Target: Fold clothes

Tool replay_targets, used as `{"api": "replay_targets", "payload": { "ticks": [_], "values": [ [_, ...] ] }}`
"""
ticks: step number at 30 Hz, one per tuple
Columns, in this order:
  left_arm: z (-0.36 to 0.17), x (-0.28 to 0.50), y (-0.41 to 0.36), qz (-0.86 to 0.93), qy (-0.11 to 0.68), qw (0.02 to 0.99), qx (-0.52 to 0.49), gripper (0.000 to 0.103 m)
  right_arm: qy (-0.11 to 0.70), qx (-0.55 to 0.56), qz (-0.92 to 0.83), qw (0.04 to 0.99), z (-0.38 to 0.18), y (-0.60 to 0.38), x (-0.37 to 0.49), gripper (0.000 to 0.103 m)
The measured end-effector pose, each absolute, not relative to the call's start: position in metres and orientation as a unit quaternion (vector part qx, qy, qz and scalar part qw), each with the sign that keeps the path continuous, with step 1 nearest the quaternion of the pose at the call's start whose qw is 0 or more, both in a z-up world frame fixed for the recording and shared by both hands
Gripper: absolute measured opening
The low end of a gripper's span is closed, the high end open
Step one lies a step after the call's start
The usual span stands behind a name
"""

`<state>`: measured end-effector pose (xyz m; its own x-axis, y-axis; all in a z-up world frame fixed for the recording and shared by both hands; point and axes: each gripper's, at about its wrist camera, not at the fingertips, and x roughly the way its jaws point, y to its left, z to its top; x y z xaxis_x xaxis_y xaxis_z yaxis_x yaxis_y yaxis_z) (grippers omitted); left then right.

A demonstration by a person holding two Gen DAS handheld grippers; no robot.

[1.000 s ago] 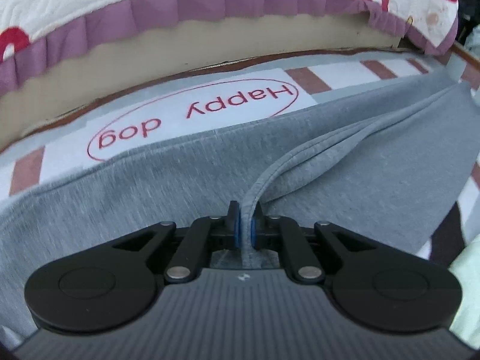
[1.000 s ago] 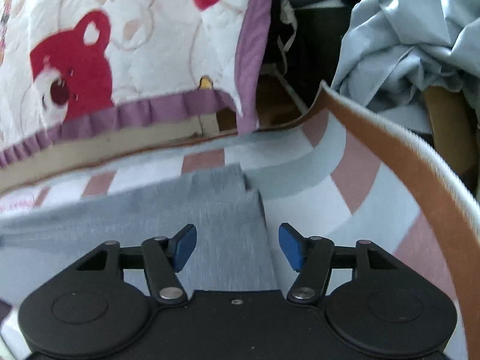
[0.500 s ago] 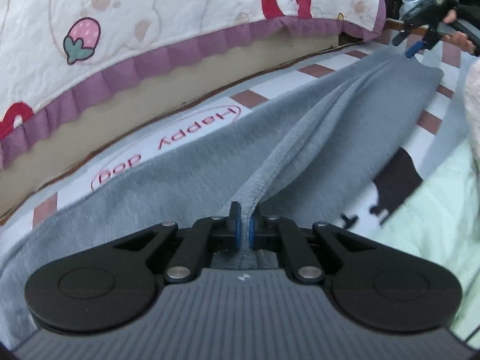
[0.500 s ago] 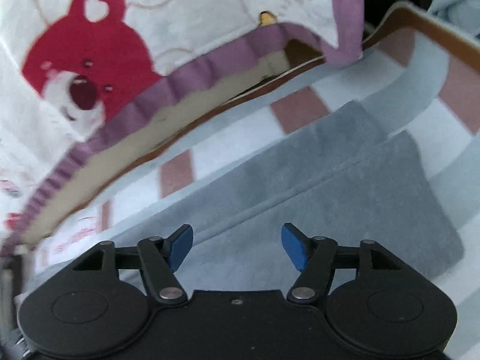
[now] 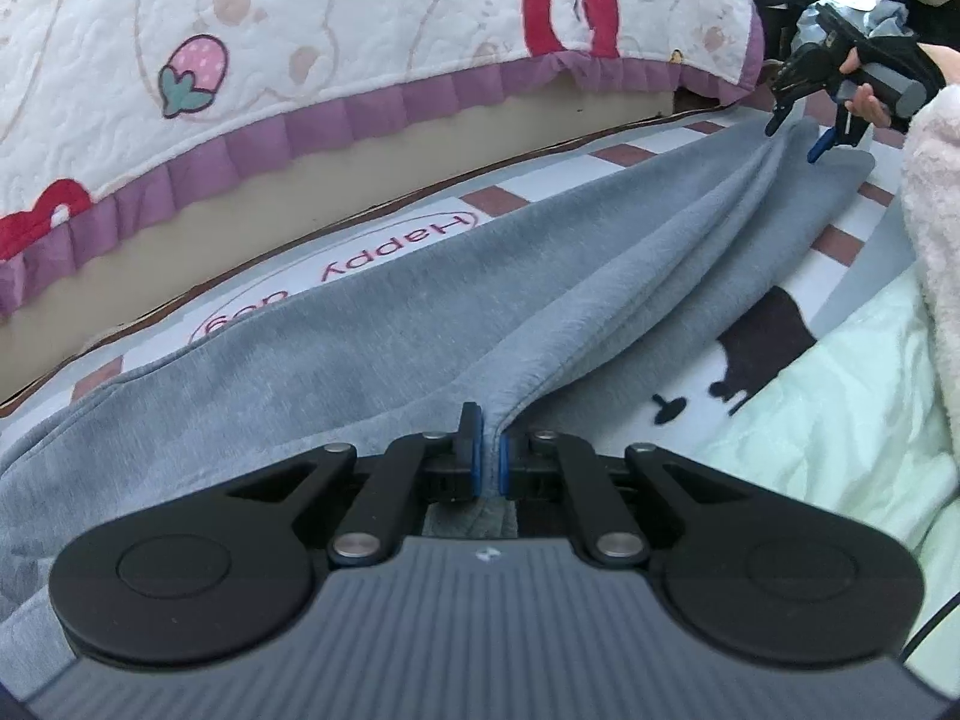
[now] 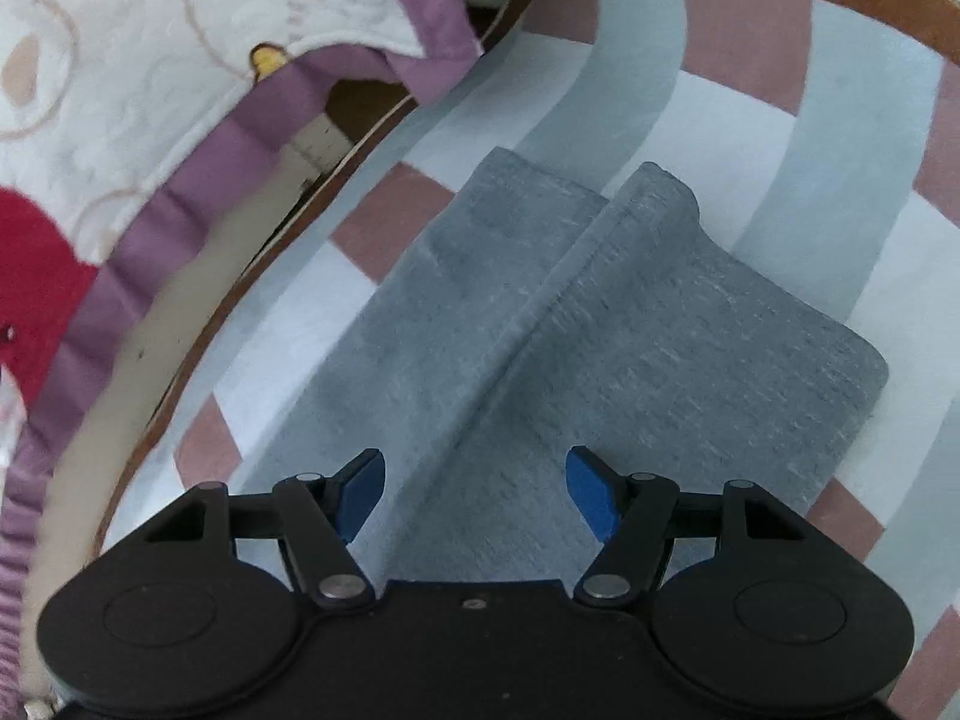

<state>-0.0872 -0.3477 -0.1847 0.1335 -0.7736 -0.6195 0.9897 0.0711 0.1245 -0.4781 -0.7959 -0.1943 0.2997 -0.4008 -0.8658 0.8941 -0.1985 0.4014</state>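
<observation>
From the left wrist, the left gripper [image 5: 487,461] has its pads clamped on a pinched ridge of the grey garment [image 5: 420,324], likely to keep that end anchored and taut; the cloth stretches across the striped mat [image 5: 498,201] toward the right gripper [image 5: 795,135] far off

From the right wrist, the right gripper [image 6: 474,489] hovers over the garment's [image 6: 630,324] far end, fingers apart with nothing between them, poised astride the raised crease, apparently to take it

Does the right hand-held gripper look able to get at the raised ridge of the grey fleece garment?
Probably yes: the right hand-held gripper is open directly above the grey fleece garment, the ridge running between its fingers, nothing blocking.
</observation>
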Motion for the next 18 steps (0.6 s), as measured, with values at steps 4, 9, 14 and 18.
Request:
{"api": "replay_targets", "payload": {
  "ticks": [4, 9, 14, 18],
  "values": [
    [-0.193, -0.082, -0.348, -0.616, 0.208, 0.713, 0.263, 0.005, 0.223, 0.542, -0.55, 0.595, -0.199, -0.808, -0.476, 0.084],
    [-0.189, -0.078, -0.354, -0.605, 0.205, 0.728, 0.249, 0.005, 0.232, 0.487, -0.573, 0.617, -0.195, -0.798, -0.485, 0.016],
    [-0.183, -0.073, -0.358, -0.597, 0.191, 0.742, 0.24, 0.005, 0.119, 0.526, -0.554, 0.634, -0.189, -0.784, -0.53, 0.007],
    [-0.177, -0.06, -0.377, -0.59, 0.183, 0.748, 0.242, 0.005, 0.087, 0.522, -0.54, 0.655, -0.165, -0.787, -0.528, 0.007]
  ]
}}
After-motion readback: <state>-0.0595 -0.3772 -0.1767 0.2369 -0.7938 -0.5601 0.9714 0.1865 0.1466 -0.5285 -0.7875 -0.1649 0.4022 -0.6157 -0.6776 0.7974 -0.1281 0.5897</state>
